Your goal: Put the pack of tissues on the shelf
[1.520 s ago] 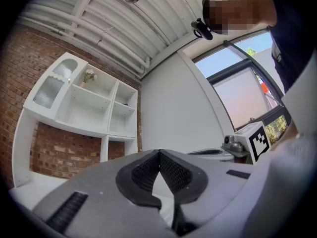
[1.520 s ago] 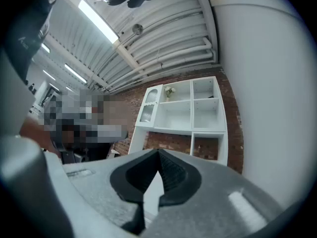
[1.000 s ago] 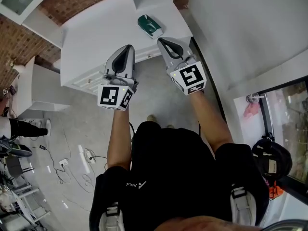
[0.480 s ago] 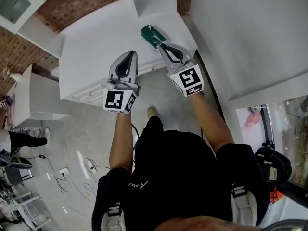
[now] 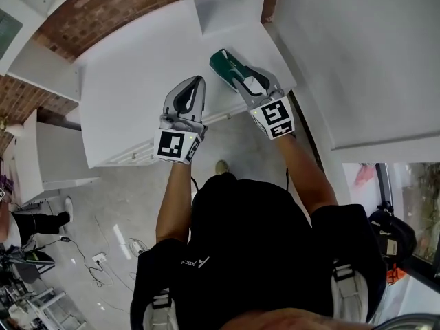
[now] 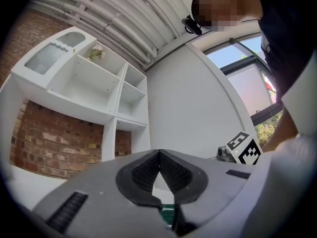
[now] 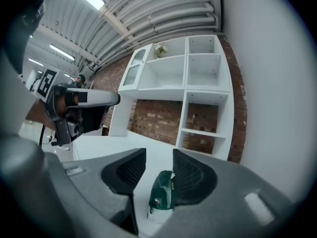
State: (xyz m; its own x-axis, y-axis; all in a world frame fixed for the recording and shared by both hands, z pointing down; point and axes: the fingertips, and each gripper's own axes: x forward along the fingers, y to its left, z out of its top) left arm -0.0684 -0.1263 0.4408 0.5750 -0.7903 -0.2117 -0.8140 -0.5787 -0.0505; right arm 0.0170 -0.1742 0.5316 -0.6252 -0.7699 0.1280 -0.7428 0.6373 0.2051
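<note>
The pack of tissues [image 5: 224, 64], dark green with a white underside, lies on the white counter [image 5: 137, 81]. My right gripper [image 5: 234, 73] has reached it. In the right gripper view the pack [image 7: 162, 196] sits between the jaws, which are opening. It rests close against the right-hand pad, with a clear gap on the left. My left gripper [image 5: 197, 82] hovers over the counter's front part, left of the pack, and its pads meet at the tip [image 6: 159, 153] with nothing between them. The white shelf unit [image 7: 200, 118] stands at the counter's back against a brick wall.
A white wall [image 5: 344, 47] runs close along the right of the counter. The shelf's lowest cubby [image 5: 227, 5] opens just behind the pack. Drawers [image 5: 130, 155] front the counter below my left gripper. Cables and a socket strip [image 5: 103, 258] lie on the grey floor.
My right gripper has moved forward from short of the pack until its jaws straddle it, and they have parted. The left gripper has advanced over the counter alongside.
</note>
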